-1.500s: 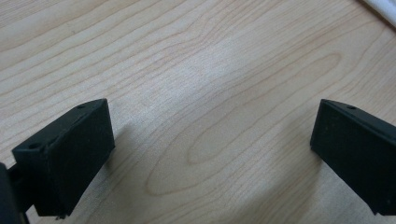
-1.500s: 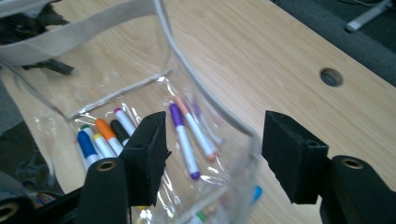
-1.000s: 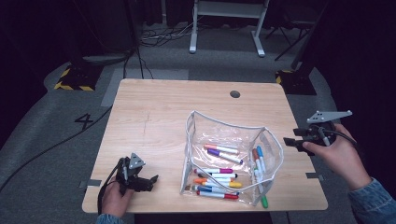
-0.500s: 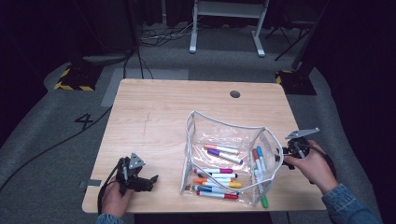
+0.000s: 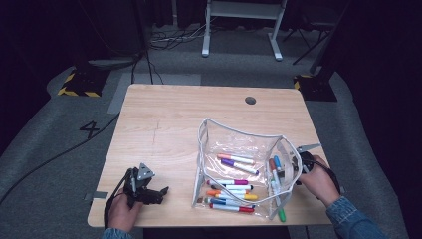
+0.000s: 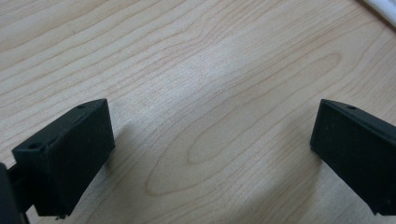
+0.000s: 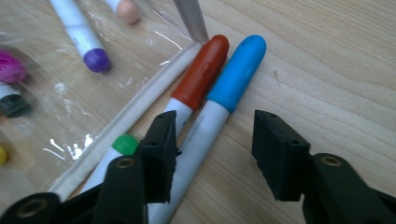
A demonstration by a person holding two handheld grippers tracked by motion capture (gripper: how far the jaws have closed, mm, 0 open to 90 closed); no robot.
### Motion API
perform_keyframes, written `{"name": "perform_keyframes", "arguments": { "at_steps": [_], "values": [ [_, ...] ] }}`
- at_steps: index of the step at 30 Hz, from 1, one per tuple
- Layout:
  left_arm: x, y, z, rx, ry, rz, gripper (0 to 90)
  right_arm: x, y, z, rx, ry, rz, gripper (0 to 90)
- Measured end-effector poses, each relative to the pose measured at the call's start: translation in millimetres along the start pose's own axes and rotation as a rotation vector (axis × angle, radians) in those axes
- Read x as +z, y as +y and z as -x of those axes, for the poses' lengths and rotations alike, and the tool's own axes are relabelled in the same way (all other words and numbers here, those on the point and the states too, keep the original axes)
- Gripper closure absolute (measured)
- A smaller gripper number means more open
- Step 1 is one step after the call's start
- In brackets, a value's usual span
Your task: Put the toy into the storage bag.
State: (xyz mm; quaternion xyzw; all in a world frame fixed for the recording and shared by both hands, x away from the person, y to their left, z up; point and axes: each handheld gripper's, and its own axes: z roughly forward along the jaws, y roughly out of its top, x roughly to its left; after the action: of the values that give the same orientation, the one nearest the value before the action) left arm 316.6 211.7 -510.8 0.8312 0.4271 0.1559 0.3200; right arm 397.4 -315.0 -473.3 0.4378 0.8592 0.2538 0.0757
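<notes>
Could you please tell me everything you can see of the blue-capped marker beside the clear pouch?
The blue-capped marker has a rounded, glossy blue plastic cap and a white barrel with small dark print. It lies flat on the wooden table, just outside the clear pouch's white-piped edge, side by side with the red-capped marker and touching it. The right gripper straddles its barrel; its jaws have just been closing, but the pads are not yet pressing on it.

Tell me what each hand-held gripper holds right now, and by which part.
Nothing is held. The right hand-held gripper has been closing around the blue-capped marker's white barrel, pads not yet pressing. The left hand-held gripper is open over bare table.
</notes>
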Motion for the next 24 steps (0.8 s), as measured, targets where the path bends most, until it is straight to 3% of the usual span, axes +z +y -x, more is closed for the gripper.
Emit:
{"name": "perform_keyframes", "arguments": {
  "at_steps": [6,9,15,24],
  "values": [
    [0.0,0.0,0.0,0.000,0.000,0.000,0.0,-0.4,-3.0,8.9,0.046,-0.090,-0.021,75.6],
    [0.0,0.0,0.0,0.000,0.000,0.000,0.0,-1.8,-3.3,12.8,0.086,-0.121,-0.027,76.9],
    [-0.1,0.0,-0.1,0.002,0.000,-0.002,0.0,-12.7,-1.3,15.4,0.097,-0.093,0.002,77.0],
    [0.0,0.0,0.0,0.000,0.000,0.000,0.0,-67.5,15.4,8.2,0.079,-0.066,0.075,77.0]
  ]
}}
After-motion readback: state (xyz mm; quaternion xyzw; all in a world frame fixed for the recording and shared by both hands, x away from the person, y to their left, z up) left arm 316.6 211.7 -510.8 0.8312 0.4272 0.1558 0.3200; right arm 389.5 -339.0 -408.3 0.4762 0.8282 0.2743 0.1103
